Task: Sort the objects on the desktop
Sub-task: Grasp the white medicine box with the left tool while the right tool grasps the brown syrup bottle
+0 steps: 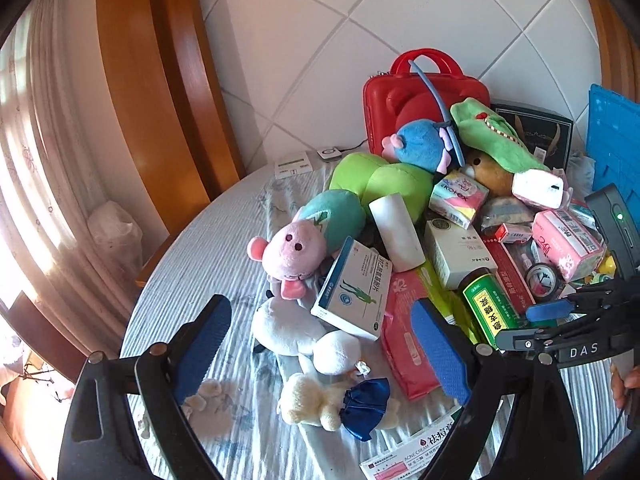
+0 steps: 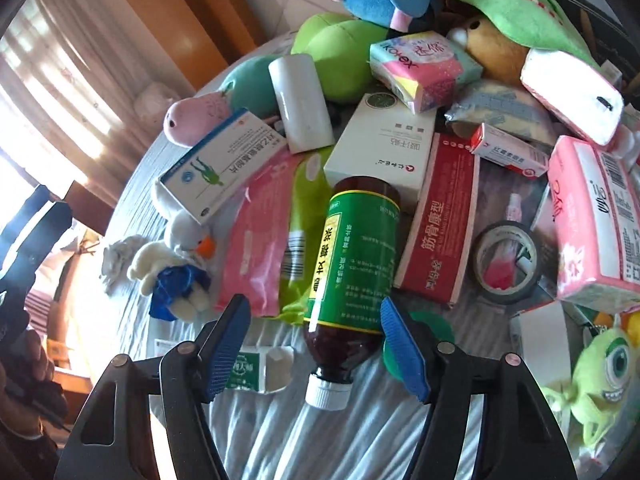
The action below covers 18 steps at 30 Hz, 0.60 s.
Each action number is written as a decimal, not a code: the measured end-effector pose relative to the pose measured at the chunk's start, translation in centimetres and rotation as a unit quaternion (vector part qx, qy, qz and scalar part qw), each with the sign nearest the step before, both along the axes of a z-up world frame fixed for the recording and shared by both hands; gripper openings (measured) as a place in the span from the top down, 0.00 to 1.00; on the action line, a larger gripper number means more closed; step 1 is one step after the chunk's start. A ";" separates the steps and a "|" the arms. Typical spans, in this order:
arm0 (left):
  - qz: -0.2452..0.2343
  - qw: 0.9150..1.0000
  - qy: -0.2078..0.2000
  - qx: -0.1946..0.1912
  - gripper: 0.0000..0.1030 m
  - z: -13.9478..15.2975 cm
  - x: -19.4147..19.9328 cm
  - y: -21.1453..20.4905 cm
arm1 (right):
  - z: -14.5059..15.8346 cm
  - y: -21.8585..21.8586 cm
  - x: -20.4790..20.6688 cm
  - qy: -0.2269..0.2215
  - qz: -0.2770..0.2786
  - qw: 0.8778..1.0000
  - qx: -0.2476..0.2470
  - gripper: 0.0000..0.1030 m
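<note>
Round tabletop, striped pale cloth, heaped with mixed items on its far and right side.

Red carry case upright at the back of the heap, against the tiled wall.

Green plush caterpillar with a pink face lies across the left of the heap. Blue plush and green crocodile plush are piled behind it.

Pink flat pack lies on the cloth. The white-and-blue medicine box leans over its upper left corner.

Brown bottle with a green label lies on its side among the boxes, white cap toward the right wrist camera.

Tape roll lies flat, right of the red box.

Right gripper: jaws apart, 1 on each side of the bottle's lower body, right pad close to the glass, left pad clear of it. No squeeze visible.

Left gripper: jaws wide open, holding nothing, above the small white plush and the doll in blue skirt.
</note>
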<state>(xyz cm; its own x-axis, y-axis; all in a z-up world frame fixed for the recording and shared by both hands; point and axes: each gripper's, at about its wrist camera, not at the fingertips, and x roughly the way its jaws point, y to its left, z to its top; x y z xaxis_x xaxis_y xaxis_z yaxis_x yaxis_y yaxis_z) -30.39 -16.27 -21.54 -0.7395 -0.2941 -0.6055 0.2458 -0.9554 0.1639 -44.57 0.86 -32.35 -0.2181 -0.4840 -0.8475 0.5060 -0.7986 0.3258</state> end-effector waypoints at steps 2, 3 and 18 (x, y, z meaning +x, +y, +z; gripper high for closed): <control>-0.019 1.000 -0.017 0.010 0.11 -1.0 -1.2 -0.5 | -0.9 -0.4 -0.5 -0.013 -0.014 1.000 0.011 0.33; -0.028 0.999 -0.022 0.009 0.11 -1.3 -1.8 -0.8 | -1.1 -0.5 -0.8 -0.017 -0.021 1.000 0.014 0.33; -0.123 0.983 -0.139 0.009 0.11 -9.0 -12.5 -2.2 | -3.8 -1.2 -2.1 -0.049 -0.085 0.994 0.052 0.38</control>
<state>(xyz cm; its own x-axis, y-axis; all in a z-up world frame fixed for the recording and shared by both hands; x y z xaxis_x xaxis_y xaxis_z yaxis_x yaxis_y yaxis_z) -42.90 -18.47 -30.56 -0.5914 -0.1148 -0.7982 -0.0438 -0.9838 0.1739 -46.64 -0.38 -36.14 -0.2043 -0.3560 -0.9119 0.3306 -0.9019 0.2781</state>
